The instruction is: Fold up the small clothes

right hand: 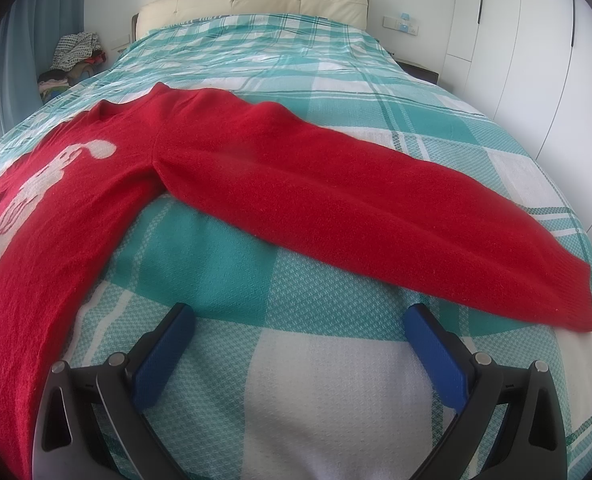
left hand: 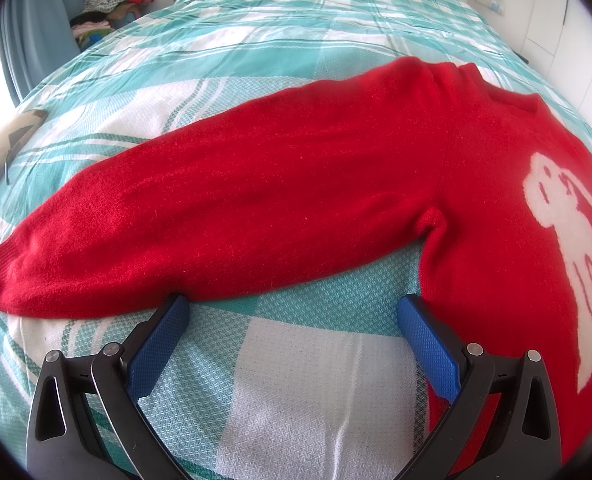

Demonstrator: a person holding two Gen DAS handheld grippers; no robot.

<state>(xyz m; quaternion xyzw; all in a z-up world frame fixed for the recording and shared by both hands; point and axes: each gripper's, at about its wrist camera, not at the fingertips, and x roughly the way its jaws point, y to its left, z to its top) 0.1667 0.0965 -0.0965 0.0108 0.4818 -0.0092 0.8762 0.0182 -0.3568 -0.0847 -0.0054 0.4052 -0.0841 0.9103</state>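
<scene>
Red sweater (left hand: 296, 200) lies flat on the bed (left hand: 296, 400), sleeves just ahead of the wide-open, empty left gripper (left hand: 293, 312) and right gripper (right hand: 299, 320).

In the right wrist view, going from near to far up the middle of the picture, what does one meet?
Open right tongs → checked bedspread → sleeve of the red sweater → more bedspread → cream headboard → white wall.
</scene>
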